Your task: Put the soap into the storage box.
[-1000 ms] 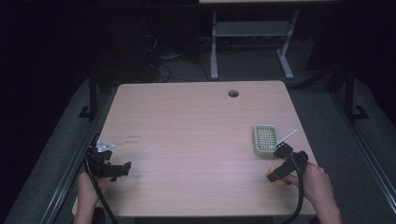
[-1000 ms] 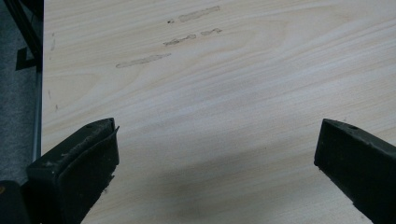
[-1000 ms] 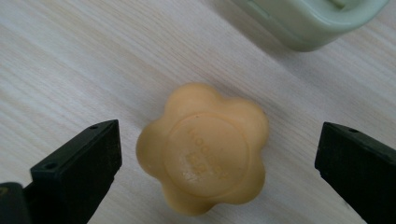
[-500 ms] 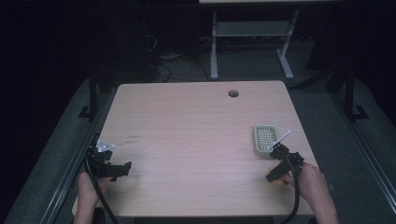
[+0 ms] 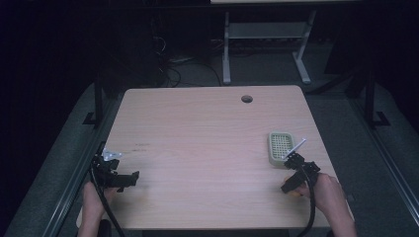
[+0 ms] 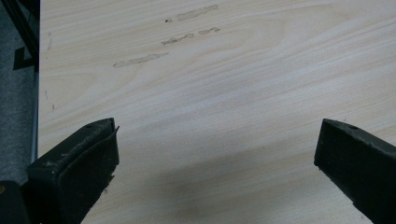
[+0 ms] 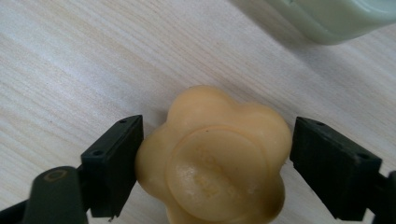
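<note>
One soap (image 7: 212, 158) between right gripper (image 7: 215, 161) fingers, left finger touching, unclenched; one tray (image 5: 280, 148) near; left gripper (image 6: 217, 154) fingers spread over desk (image 5: 197, 128).

A light wooden table (image 5: 207, 133) with a round cable hole (image 5: 246, 98) stands on grey carpet (image 5: 74, 148), a white desk frame (image 5: 267, 44) behind it.

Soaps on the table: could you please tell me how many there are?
1. The flower-shaped soap lies on the table near its right front edge, between the open jaws of the right hand-held gripper, just before the green soap dish.
</note>
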`<state>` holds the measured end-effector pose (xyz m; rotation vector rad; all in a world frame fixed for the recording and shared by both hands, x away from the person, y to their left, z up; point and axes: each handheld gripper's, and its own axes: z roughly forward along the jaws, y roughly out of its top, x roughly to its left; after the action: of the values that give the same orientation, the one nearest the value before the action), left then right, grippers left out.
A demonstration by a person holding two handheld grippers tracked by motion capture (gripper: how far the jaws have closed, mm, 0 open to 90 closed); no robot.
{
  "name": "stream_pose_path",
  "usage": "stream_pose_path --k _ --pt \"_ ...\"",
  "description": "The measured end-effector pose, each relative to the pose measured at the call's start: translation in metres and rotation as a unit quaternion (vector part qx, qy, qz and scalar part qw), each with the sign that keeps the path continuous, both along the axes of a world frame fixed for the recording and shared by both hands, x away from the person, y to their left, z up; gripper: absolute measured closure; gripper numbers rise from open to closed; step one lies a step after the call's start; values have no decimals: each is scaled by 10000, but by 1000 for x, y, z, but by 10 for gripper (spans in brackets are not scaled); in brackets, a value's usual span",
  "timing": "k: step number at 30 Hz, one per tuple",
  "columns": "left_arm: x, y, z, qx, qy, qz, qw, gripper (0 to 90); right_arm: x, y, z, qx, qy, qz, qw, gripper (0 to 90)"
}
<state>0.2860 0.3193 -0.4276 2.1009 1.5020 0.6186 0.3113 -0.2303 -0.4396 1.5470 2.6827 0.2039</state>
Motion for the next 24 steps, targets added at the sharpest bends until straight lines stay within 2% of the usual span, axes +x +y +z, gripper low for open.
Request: stream_pose_path --k 5,15,24 --pt "0 0 0 -5 -2 8 10000 0 0 1 -1 34 79 72 9999 254" --pt "-1 1 1 18 12 8 10000 0 0 2 -3 3 127 34 9999 264" --pt "0 1 0 17 22 1 10000 0 -1 -7 1 36 75 -80 9999 266"
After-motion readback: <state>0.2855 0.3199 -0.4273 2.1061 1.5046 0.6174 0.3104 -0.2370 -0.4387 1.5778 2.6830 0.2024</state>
